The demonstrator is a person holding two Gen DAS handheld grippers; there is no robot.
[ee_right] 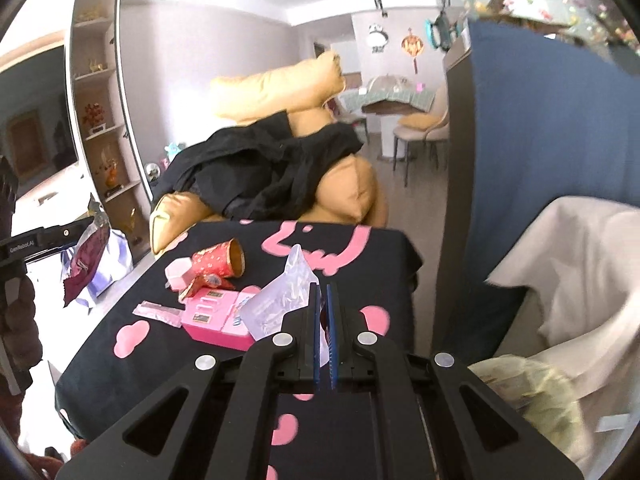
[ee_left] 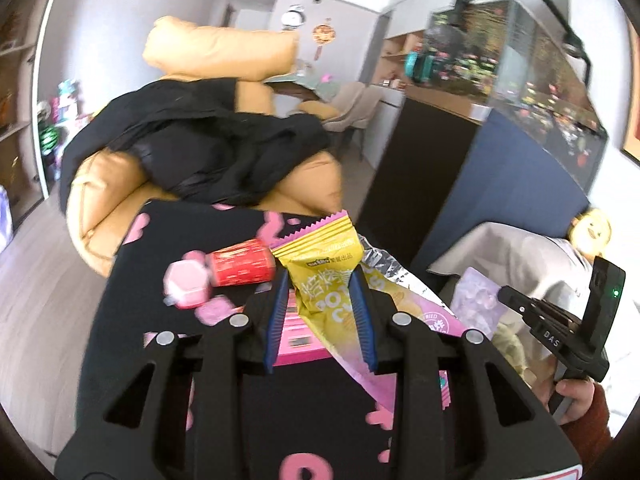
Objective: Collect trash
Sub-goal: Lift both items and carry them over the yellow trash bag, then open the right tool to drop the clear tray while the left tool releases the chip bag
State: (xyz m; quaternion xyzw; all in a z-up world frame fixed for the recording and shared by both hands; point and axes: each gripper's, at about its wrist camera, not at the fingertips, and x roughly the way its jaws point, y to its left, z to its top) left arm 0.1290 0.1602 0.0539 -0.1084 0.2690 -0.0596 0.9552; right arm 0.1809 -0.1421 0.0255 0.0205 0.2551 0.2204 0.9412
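Observation:
My left gripper (ee_left: 320, 280) is shut on a yellow and pink chips wrapper (ee_left: 320, 254), which it holds above the black tablecloth with pink clouds (ee_left: 168, 232). In the right wrist view that gripper (ee_right: 86, 222) shows at the far left, and its wrapper (ee_right: 84, 264) looks dark. My right gripper (ee_right: 324, 288) is shut on a crumpled clear plastic bag (ee_right: 280, 300). A red paper cup (ee_right: 220, 260) lies on its side on the cloth. Near it are a small pink container (ee_right: 178, 272), a flat pink box (ee_right: 216, 318) and a small clear wrapper (ee_right: 158, 312).
A bin lined with a white bag (ee_right: 580, 280) stands right of the table with trash (ee_right: 532, 384) inside. A tan armchair (ee_right: 348, 196) draped with black clothing (ee_right: 260, 168) sits behind the table. A blue cabinet (ee_right: 520, 140) rises at the right. A hand (ee_left: 572, 396) holds the right gripper.

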